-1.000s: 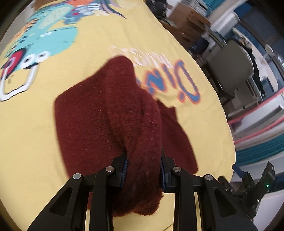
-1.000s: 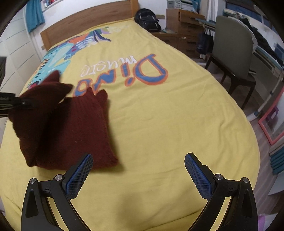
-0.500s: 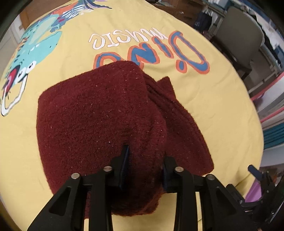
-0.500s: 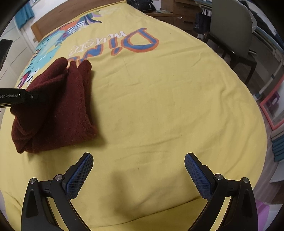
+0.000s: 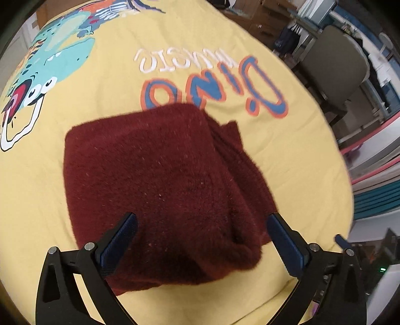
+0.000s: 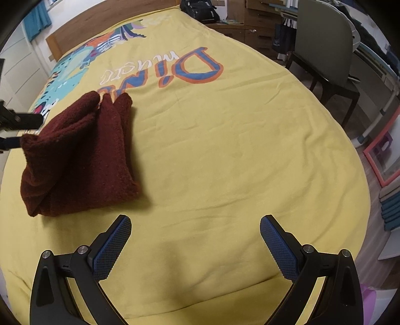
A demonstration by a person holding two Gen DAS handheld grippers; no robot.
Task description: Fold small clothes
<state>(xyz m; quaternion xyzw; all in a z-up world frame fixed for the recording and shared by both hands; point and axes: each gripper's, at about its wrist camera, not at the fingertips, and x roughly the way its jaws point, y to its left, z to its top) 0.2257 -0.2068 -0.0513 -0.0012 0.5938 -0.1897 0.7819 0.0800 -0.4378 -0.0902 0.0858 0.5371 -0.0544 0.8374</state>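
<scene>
A dark red knitted garment (image 5: 160, 180) lies folded on the yellow bed cover (image 5: 100, 82). My left gripper (image 5: 200, 240) is open, its blue pads (image 5: 120, 237) on either side of the garment's near edge, holding nothing. In the right wrist view the same garment (image 6: 80, 155) lies at the left, with the left gripper's tip (image 6: 20, 122) beside it. My right gripper (image 6: 195, 245) is open and empty over bare yellow cover, apart from the garment.
The cover carries a blue "Dino" print (image 6: 180, 67) and a teal dinosaur picture (image 5: 45, 57). A grey chair (image 6: 325, 50) and a black bag (image 6: 200, 10) stand beyond the bed's right and far edges. Stacked items (image 6: 390, 202) lie on the floor at right.
My left gripper has opened and let go of the red garment, which now lies folded flat on the cover. The right gripper stayed open and shifted only slightly.
</scene>
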